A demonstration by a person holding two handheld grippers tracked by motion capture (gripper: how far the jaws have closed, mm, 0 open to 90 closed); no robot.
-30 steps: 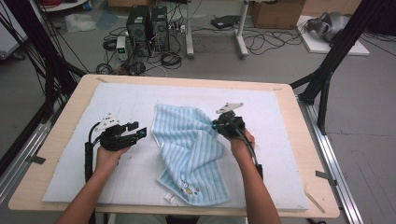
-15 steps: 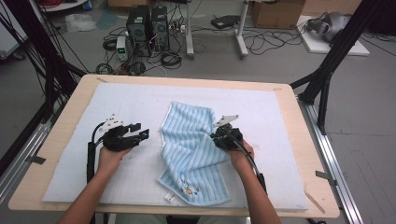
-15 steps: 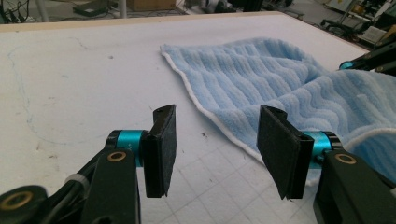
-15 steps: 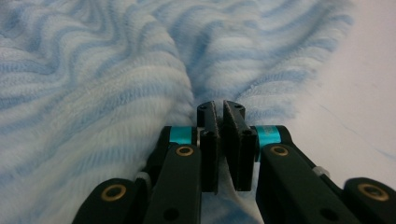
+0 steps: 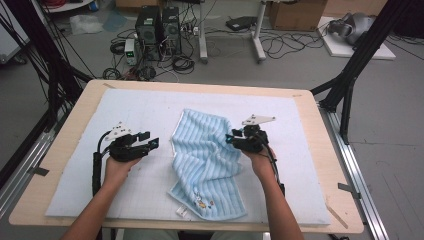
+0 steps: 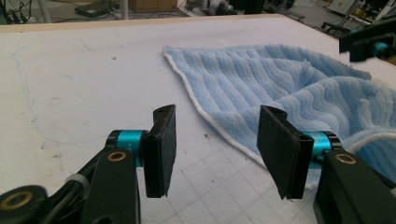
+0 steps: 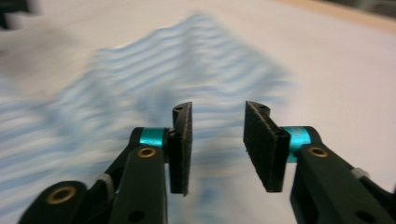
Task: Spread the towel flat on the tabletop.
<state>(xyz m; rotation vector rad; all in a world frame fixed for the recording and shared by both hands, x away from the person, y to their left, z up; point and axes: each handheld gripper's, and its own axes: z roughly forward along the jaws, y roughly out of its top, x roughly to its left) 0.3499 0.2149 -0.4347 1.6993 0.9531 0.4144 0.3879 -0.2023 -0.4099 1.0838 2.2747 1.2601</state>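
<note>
A person at a worktable handles a light-blue striped towel point(image 5: 207, 165) with a hand-held gripper in each hand. The towel lies crumpled and part-folded near the middle of the pale foam mat point(image 5: 80, 190) that covers the table, a small embroidered motif showing at its near corner.

The right gripper point(image 5: 231, 138) sits at the towel's right edge; its jaws have just been opening, and in the right gripper view point(image 7: 217, 144) they stand moderately apart with nothing pinched between them, the blurred cloth lying beyond and under them. The fold it was carrying appears to be let go.

The left gripper point(image 5: 150, 142) hovers just left of the towel, jaws fairly wide and empty; in the left gripper view point(image 6: 215, 149) the towel's white-bound hem point(image 6: 210, 119) runs right in front of the pads.

To finish this step well, the right hand should probably lift clear straight up so that the released layer is not dragged back. The left gripper is well placed to take the hem next: it should come in low, with one pad slid under the edge, and catch both layers rather than the top one alone, or the fold may open.
</note>
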